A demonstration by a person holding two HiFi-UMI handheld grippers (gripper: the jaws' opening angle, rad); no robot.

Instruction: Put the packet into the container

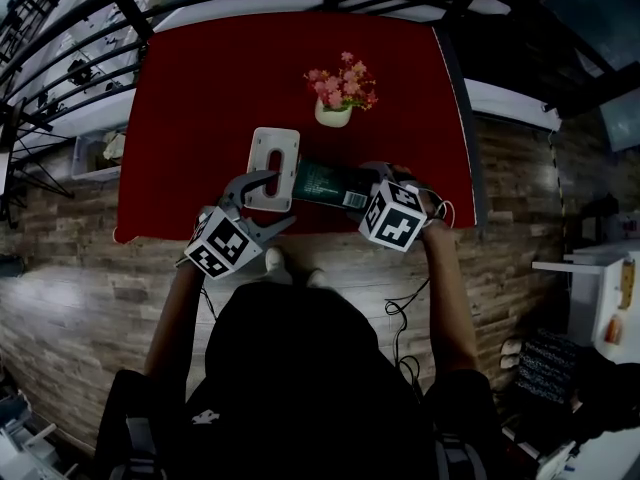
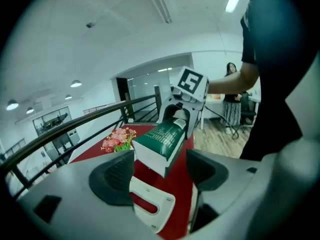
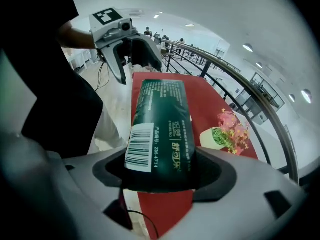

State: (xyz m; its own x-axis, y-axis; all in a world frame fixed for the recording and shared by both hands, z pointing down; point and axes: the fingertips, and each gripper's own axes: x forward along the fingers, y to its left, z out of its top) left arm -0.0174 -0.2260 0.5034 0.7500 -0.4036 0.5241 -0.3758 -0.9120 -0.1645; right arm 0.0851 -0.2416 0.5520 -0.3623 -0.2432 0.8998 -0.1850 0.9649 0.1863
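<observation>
Green packet [image 1: 330, 183] pinched in right claw [image 3: 160, 174], left claw [image 2: 159, 171] spread, white container [image 1: 262, 148], flowers [image 1: 340, 86] beyond.

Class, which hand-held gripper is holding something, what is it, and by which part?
The right hand-held gripper holds the green packet by its barcode end. The left hand-held gripper is open and holds nothing.

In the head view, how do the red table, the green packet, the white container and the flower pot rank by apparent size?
Largest: red table.
Next: white container and green packet, too alike to rank.
Smallest: flower pot, flowers not counted.
</observation>
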